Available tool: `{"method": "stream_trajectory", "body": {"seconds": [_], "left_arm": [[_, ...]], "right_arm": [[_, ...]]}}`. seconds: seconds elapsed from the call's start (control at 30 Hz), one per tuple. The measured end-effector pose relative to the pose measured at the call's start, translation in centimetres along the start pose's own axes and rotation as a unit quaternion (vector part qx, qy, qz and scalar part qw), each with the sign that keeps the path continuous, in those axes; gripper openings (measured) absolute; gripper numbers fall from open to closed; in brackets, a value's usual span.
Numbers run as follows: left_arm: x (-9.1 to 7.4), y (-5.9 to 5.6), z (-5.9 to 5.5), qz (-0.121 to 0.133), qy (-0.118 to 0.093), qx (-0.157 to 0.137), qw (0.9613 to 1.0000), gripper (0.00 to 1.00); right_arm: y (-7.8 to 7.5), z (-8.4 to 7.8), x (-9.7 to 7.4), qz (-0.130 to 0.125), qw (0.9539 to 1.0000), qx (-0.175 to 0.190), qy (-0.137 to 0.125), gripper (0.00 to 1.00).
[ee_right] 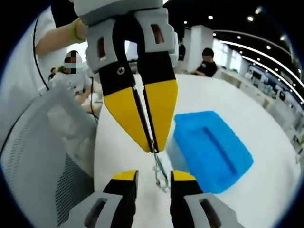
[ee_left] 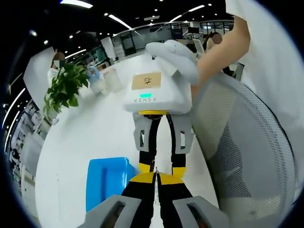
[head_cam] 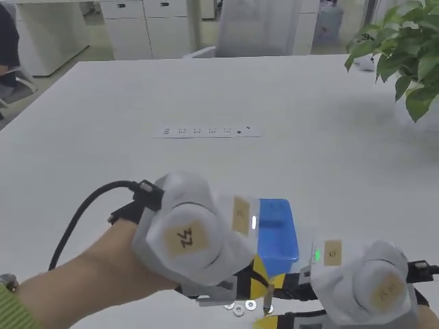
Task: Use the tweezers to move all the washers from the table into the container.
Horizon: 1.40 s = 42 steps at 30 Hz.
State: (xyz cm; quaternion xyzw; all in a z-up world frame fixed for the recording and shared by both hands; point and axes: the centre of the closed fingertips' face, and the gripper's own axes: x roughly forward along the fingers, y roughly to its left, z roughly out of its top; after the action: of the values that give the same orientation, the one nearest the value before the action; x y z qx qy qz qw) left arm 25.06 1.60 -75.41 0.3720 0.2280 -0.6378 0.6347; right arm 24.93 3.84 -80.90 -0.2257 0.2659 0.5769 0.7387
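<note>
Tweezers [ee_right: 158,172] (clamped in left tool [ee_right: 153,148]) point down beside blue container [ee_right: 211,149].

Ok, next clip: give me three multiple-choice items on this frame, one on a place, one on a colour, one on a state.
1. Where do the washers lie? A on the floor; B in a drawer; C on the table.
2. What colour is the container? A blue; B red; C green.
3. The left claw is: A open and empty; B shut on the tweezers; C shut on a washer.

Answers: C, they lie on the white tabletop in front of the container; A, its walls show blue in all three views; B, the yellow pads pinch the thin tweezers between them.
</note>
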Motion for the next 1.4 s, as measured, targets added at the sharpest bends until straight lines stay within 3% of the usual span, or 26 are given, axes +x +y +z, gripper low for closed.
{"method": "stream_trajectory", "body": {"seconds": [0.13, 0.37, 0.5, 0.57, 0.63, 0.83, 1.07, 1.2, 1.4], "left_arm": [[0.1, 0.3, 0.0, -0.005, 0.004, 0.001, 1.0000, 0.00], [0.3, 0.6, 0.3, -0.024, 0.005, 0.005, 0.9997, 0.00], [0.3, 0.6, 0.4, -0.032, 0.004, 0.004, 0.9995, 0.00], [0.1, 0.0, 0.5, -0.044, 0.005, -0.009, 0.9990, 0.00], [-0.2, -0.6, 0.5, -0.050, 0.009, 0.002, 0.9987, 0.00], [-0.6, -1.8, 0.4, -0.051, 0.013, 0.017, 0.9985, 0.00], [-0.7, -1.3, 0.6, -0.043, 0.013, 0.020, 0.9988, 0.00], [-0.1, -1.1, 0.0, -0.047, 0.027, 0.018, 0.9984, 0.00], [0.1, -0.8, 0.5, -0.047, 0.018, 0.001, 0.9987, 0.00]], "right_arm": [[-0.3, 1.1, -0.5, -0.011, 0.9998, -0.003, -0.014, 0.16], [-1.7, 0.3, -0.5, -0.017, 0.9996, 0.022, -0.003, 0.04], [-1.5, 0.4, -0.5, -0.014, 0.9992, 0.037, -0.006, 0.04], [-0.8, 0.4, -0.6, -0.005, 0.9992, 0.039, -0.006, 0.04], [0.1, 0.6, -0.6, 0.000, 0.9993, 0.038, -0.006, 0.03], [1.1, 0.6, -0.7, -0.022, 0.9997, 0.010, 0.005, 0.03], [0.4, 0.8, -1.0, -0.038, 0.9991, 0.015, -0.009, 0.04], [0.3, 0.2, -0.4, -0.024, 0.9989, 0.039, -0.008, 0.04], [0.2, 0.1, -0.7, -0.026, 0.9987, 0.044, -0.011, 0.05]]}}
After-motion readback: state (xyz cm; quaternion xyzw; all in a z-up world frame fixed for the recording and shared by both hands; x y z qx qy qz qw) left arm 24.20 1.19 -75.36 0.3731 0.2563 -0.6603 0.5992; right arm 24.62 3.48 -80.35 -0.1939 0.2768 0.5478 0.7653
